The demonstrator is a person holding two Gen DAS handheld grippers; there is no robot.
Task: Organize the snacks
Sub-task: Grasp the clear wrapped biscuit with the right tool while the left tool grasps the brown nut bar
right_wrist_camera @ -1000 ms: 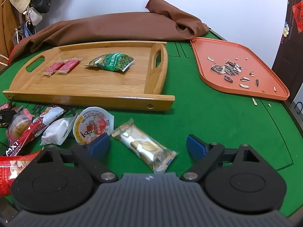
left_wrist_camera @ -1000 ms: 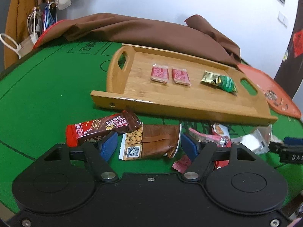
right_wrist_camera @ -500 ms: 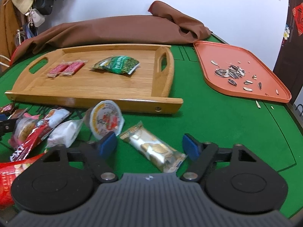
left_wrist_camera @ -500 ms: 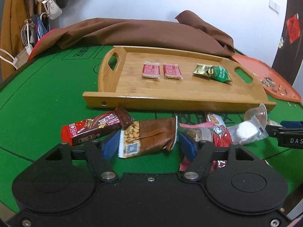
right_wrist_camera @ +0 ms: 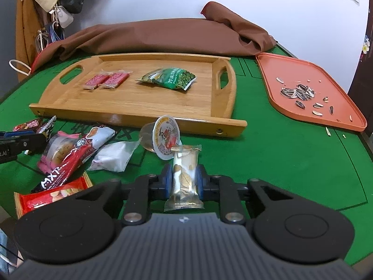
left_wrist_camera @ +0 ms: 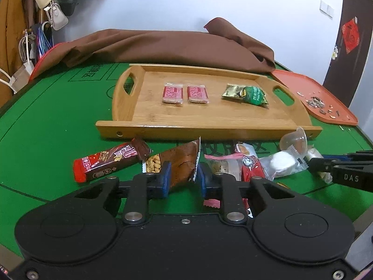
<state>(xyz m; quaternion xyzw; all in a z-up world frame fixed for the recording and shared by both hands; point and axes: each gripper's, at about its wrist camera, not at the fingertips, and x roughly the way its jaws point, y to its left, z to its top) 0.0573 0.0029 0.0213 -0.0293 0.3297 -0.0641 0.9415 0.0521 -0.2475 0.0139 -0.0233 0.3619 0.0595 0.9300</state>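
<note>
Green felt covers the tabletop (left_wrist_camera: 46, 121), with a brown cloth (left_wrist_camera: 163, 44) heaped along its far edge against a white wall. Far left, bags and a hat hang from a coat rack (left_wrist_camera: 49, 2). A bamboo tray (left_wrist_camera: 209, 126) with cut-out handles stands at centre; it carries two small red packets (left_wrist_camera: 185, 94) side by side and, to their right, a green pea packet (left_wrist_camera: 253, 94). In front of the tray, loose snacks lie in a row. A red-and-brown bar (left_wrist_camera: 107, 162) is leftmost. Beside it, the left gripper (left_wrist_camera: 183, 177) has just closed its jaws on a brown peanut packet (left_wrist_camera: 180, 163), whose far end tilts up off the felt. Next come a pink-trimmed cake packet (right_wrist_camera: 60, 149), a long red-and-white wrapper (right_wrist_camera: 77, 154), a white wrapped sweet (right_wrist_camera: 114, 155) and a jelly cup (right_wrist_camera: 166, 137) tipped on its side. The right gripper (right_wrist_camera: 185, 182) has likewise just closed its jaws, and they pinch a gold-and-silver wrapped snack (right_wrist_camera: 185, 177) held upright just in front of the cup. Far right, an orange plastic tray (right_wrist_camera: 310, 93) holds sunflower seeds (right_wrist_camera: 297, 92) and shells.
</note>
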